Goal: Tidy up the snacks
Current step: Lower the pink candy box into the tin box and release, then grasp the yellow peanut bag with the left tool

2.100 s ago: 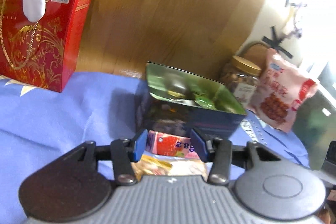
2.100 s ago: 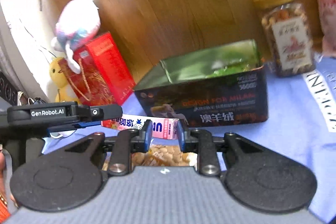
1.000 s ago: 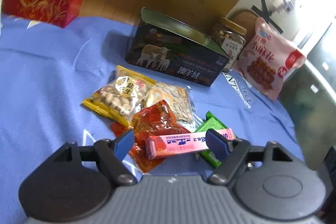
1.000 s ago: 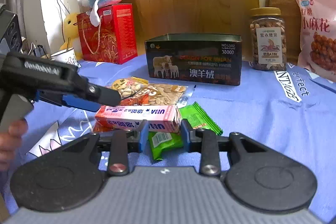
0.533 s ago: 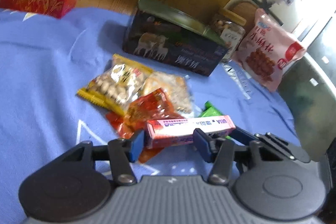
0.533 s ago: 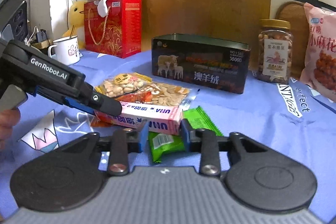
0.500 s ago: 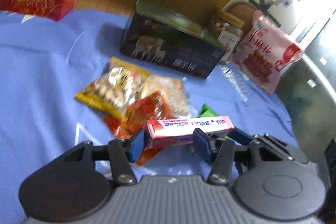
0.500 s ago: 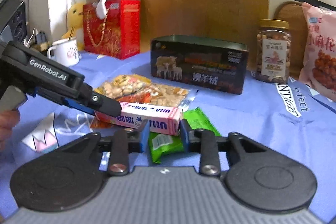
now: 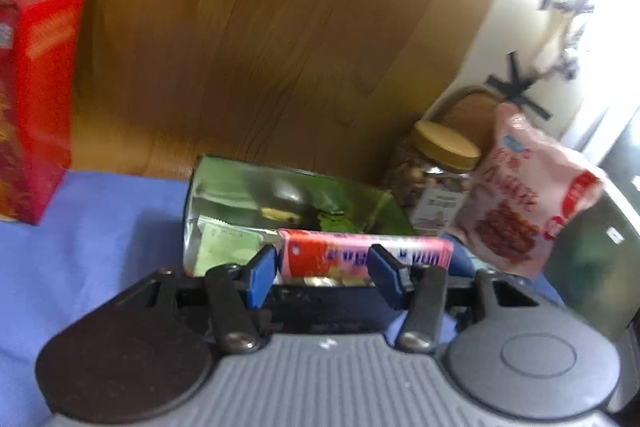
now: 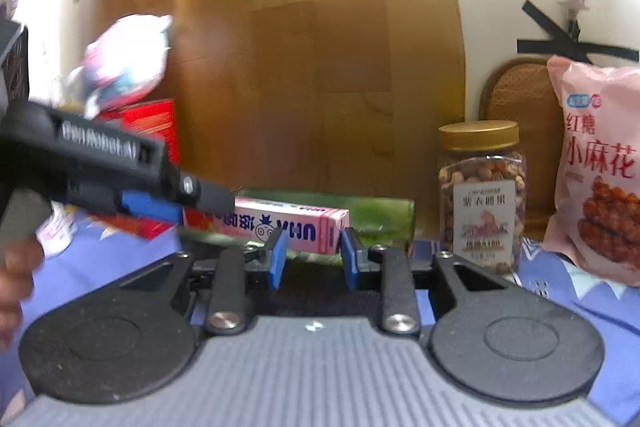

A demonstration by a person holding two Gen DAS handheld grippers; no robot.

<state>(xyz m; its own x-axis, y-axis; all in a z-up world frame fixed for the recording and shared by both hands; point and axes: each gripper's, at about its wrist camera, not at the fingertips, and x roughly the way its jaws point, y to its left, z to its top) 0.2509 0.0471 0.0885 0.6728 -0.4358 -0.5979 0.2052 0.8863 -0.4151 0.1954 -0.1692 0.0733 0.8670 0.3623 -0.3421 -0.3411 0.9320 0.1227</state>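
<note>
Both hand-held grippers have lifted the pink box off the snack pile and now hold it over the open tin.

We see the left hand-held gripper (image 9: pixel 322 273) tipped downward, its blue pads clamped on the red end of the pink box (image 9: pixel 366 257); the right hand-held gripper (image 10: pixel 312 253) sits nearer level, clamped on the other end. Between them the box lies lengthways just above the tin (image 9: pixel 288 203), which stands on the blue worktop (image 9: pixel 100 227) and holds green packets. A nut jar (image 10: pixel 480 195) and pink bag (image 10: pixel 596 171) stand to the right; a hand (image 10: pixel 14 275) grips the left tool's handle.
</note>
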